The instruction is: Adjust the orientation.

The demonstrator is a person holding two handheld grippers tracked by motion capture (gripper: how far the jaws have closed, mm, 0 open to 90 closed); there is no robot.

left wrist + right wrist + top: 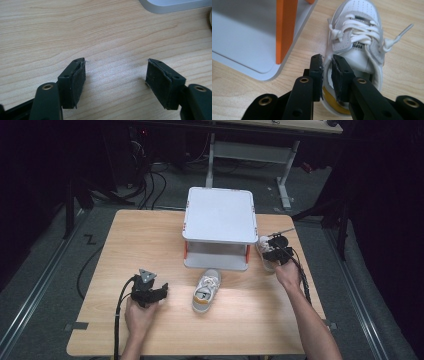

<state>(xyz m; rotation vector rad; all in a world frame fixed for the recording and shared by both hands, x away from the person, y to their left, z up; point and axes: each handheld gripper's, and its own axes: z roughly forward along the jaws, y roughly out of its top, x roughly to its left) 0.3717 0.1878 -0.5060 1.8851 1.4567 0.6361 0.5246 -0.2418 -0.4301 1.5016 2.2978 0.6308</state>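
Observation:
A small white sneaker (357,37) with white laces and a yellow heel lies on the table just right of the rack, toe pointing away. My right gripper (327,67) is shut on the left wall of its collar, one jaw inside the shoe and one outside. From above, that sneaker (262,243) is mostly hidden under the right gripper (275,251). A second matching sneaker (206,290) lies in front of the rack, untouched. Near the table's front left, my left gripper (161,292) stands open; between its wide jaws (115,75) there is bare wood.
A white two-level rack (220,215) with orange posts (284,30) stands at the back middle of the wooden table (125,245); its lower shelf (242,37) is close to the held sneaker. A corner of the rack (175,5) shows beyond the left gripper. Cables trail from both grippers.

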